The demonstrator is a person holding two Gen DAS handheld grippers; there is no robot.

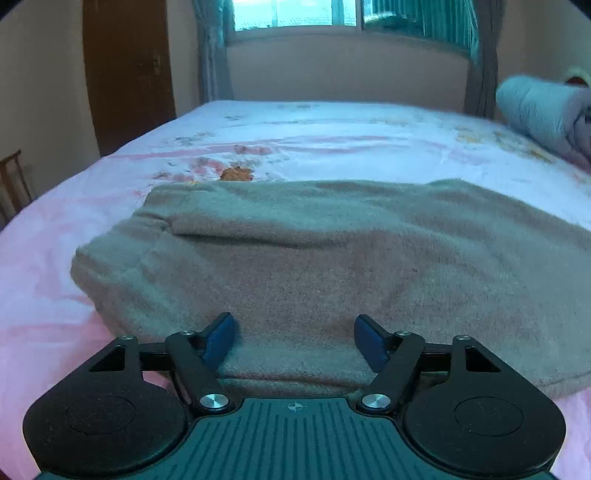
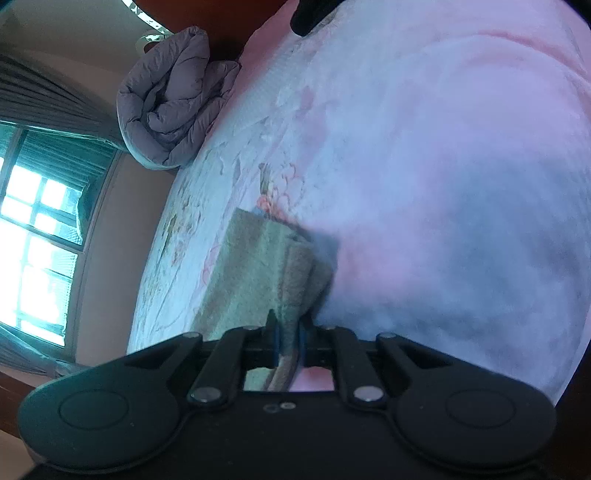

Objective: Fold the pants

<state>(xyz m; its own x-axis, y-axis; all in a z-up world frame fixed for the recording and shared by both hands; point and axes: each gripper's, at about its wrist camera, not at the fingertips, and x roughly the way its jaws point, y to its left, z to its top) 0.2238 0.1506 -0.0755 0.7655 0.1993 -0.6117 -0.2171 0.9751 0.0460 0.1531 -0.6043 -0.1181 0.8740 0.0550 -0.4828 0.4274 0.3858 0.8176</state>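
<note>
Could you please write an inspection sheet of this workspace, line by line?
Surface: bed with a pink and white floral sheet, wrinkled.
Job's things: grey-beige pants lie on the bed, partly folded.
Clutter: rolled grey quilt at the bed's edge.
Grippers: left gripper open over the near edge of the pants; right gripper shut on a fold of the pants.
Cables: nothing seen.
Surroundings: window with curtains, brown door.

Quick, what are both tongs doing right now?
Left tongs: open, empty, over the pants.
Right tongs: closed on the pants' edge.
</note>
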